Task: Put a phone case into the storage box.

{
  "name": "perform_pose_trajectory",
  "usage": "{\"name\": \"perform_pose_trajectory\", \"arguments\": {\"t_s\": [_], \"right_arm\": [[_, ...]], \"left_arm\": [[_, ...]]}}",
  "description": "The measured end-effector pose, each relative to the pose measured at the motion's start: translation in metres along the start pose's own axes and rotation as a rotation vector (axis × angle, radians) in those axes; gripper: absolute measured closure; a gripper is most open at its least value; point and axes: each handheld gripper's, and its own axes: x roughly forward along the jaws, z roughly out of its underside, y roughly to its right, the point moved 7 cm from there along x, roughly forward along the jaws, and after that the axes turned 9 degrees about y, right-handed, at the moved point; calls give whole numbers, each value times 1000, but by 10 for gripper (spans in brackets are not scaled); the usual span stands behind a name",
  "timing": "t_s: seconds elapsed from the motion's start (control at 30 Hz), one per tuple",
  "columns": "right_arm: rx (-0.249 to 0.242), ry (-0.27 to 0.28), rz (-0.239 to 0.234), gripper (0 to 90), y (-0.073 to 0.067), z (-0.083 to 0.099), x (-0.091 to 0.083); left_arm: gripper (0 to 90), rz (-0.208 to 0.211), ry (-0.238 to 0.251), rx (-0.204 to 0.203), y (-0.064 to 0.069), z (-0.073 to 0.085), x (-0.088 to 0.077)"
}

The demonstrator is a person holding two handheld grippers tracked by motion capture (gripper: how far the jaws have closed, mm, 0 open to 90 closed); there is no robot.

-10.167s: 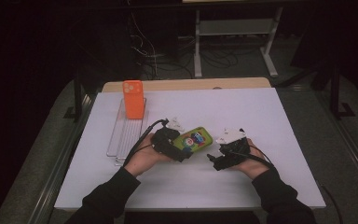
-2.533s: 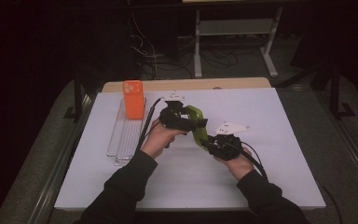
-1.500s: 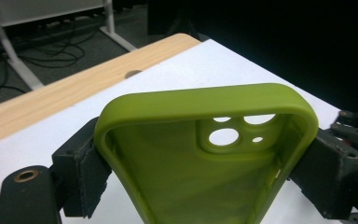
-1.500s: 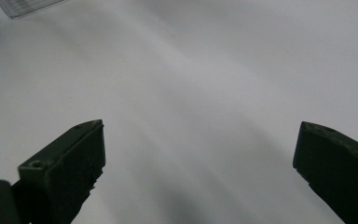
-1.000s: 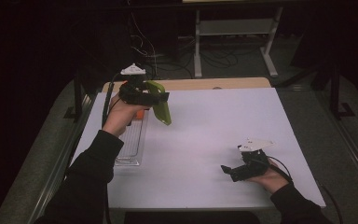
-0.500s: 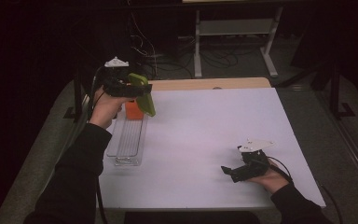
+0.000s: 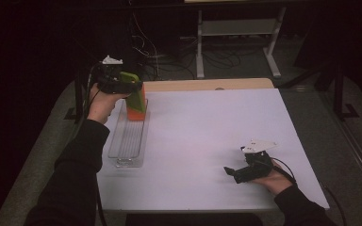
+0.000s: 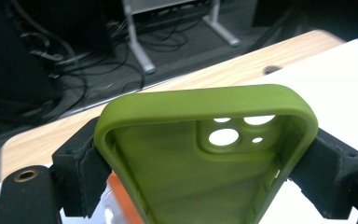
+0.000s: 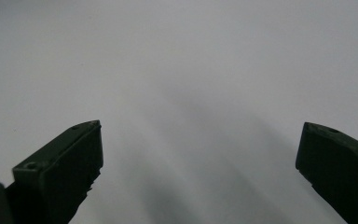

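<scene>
My left gripper point(image 7: 126, 86) is raised over the table's far left corner, shut on a green phone case point(image 7: 134, 95) that hangs down from its jaws. In the left gripper view the green phone case point(image 8: 205, 154) is pinched across its width between both black jaws, its hollow inside and camera cut-outs facing the lens. Behind the case stands an orange box point(image 7: 135, 112), partly covered by it. My right gripper point(image 7: 230, 172) rests low on the white table near its front right, open, with bare table between its fingers point(image 9: 65, 168).
A clear plastic tray point(image 7: 127, 141) lies lengthwise on the left of the white table top point(image 7: 207, 136), below the orange box. A wooden strip point(image 7: 207, 84) edges the far side. Beyond it are cables and a metal stand point(image 7: 235, 33) on the dark floor.
My left hand has carried the green case left and toward the far edge, from above the tray to above the orange box. The right gripper has stayed where it was.
</scene>
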Motion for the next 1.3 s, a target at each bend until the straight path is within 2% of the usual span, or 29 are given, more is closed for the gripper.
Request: {"name": "perform_pose_trajectory", "arguments": {"t_s": [0.13, 0.3, 0.73, 0.9, 1.23, 1.3], "right_arm": [[-1, -2, 1, 0, 0, 0, 0], [-1, -3, 2, 0, 0, 0, 0], [-10, -3, 4, 0, 0, 0, 0], [-16, -4, 2, 0, 0, 1, 0], [-21, -6, 0, 0, 0, 1, 1], [-21, -6, 1, 0, 0, 1, 0]], "left_arm": [[145, -38, -41, 4, -5, 8, 8], [144, -75, -74, -11, -11, 20, 17], [143, -128, -148, -65, -17, 49, 36], [141, -141, -156, -87, -19, 56, 41], [134, -170, -136, -82, -20, 59, 51], [133, -171, -135, -97, -19, 61, 53]]}}
